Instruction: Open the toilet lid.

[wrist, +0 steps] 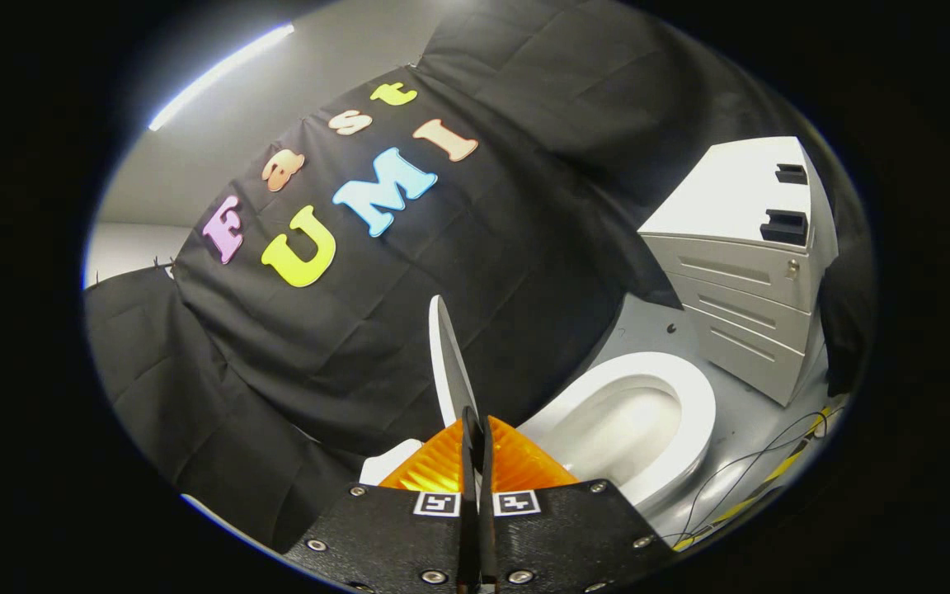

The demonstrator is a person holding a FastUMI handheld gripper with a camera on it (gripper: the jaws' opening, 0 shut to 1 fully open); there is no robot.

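The white toilet lid [449,356] stands raised, nearly upright and edge-on to me, rising from between my fingers. My gripper [476,431] is shut on the lid's lower edge, one finger on each face. To the right lies the uncovered white seat ring [696,406] around the bowl [623,433]. A bit of the white toilet body [388,464] shows just left of the fingers.
A white drawer cabinet [743,272] with two dark blocks on top stands beyond the toilet on the grey floor [648,328]. Thin cables [759,466] and yellow tape run along the floor right of the bowl. Black cloth hangs close behind the lid.
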